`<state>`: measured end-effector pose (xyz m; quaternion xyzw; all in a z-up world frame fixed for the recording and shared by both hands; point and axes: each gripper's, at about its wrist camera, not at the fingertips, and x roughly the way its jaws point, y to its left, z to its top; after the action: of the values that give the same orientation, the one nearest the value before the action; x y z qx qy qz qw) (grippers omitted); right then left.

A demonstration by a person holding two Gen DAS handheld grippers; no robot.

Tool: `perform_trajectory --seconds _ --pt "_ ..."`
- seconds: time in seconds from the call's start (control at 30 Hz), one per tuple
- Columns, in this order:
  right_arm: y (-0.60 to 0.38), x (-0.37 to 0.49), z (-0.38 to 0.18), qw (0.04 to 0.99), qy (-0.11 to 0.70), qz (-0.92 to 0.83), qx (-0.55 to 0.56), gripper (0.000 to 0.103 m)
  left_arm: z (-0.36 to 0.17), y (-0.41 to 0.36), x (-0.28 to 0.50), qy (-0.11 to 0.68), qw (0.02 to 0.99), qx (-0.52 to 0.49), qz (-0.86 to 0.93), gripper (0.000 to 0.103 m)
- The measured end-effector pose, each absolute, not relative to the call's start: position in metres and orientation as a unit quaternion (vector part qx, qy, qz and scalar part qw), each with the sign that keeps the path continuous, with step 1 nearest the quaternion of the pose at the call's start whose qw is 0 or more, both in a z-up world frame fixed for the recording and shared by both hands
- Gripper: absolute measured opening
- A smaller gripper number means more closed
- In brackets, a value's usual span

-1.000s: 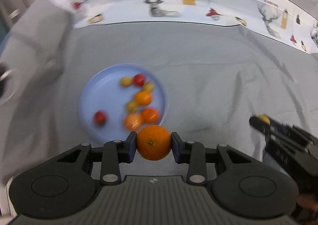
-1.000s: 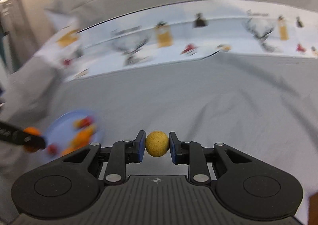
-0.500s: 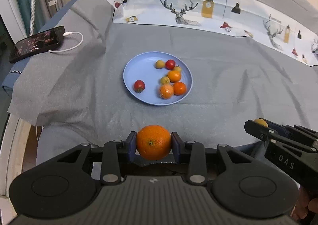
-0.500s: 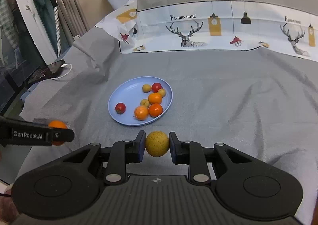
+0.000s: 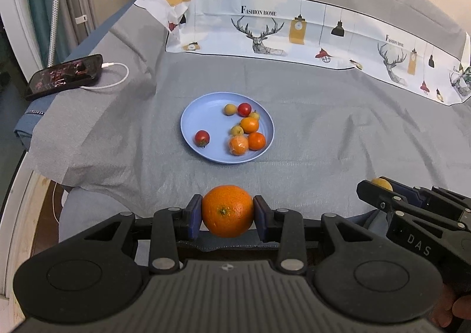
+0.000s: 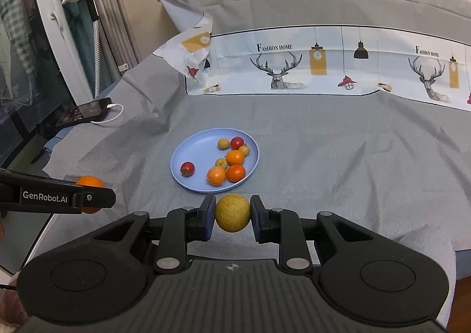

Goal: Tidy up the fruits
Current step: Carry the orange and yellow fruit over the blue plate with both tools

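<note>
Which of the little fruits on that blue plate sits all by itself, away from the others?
The red one on the left side of the blue plate. It lies apart, touching nothing, while the other six fruits cluster together along the plate's right side.

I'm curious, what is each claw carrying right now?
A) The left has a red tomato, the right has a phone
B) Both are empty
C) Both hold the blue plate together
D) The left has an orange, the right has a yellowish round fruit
D: the left claw is clamped on an orange, and the right claw pinches a yellowish round fruit, both short of the blue plate.
</note>
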<state>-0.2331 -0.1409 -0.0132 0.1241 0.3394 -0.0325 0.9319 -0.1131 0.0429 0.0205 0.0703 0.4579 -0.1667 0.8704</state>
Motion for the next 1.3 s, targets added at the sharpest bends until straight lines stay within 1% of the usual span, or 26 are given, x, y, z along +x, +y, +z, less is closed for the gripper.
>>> perform_trajectory --seconds 0.73,1.3 --pt "-0.142 -0.231 -0.017 0.929 0.344 -0.033 0.130 0.026 0.012 0.044 -0.105 0.470 0.864 0.072 -0.167 0.040" --pt "-0.143 -0.211 -0.033 0.917 0.375 -0.030 0.134 0.026 -0.009 0.043 -0.083 0.500 0.848 0.072 -0.163 0.040"
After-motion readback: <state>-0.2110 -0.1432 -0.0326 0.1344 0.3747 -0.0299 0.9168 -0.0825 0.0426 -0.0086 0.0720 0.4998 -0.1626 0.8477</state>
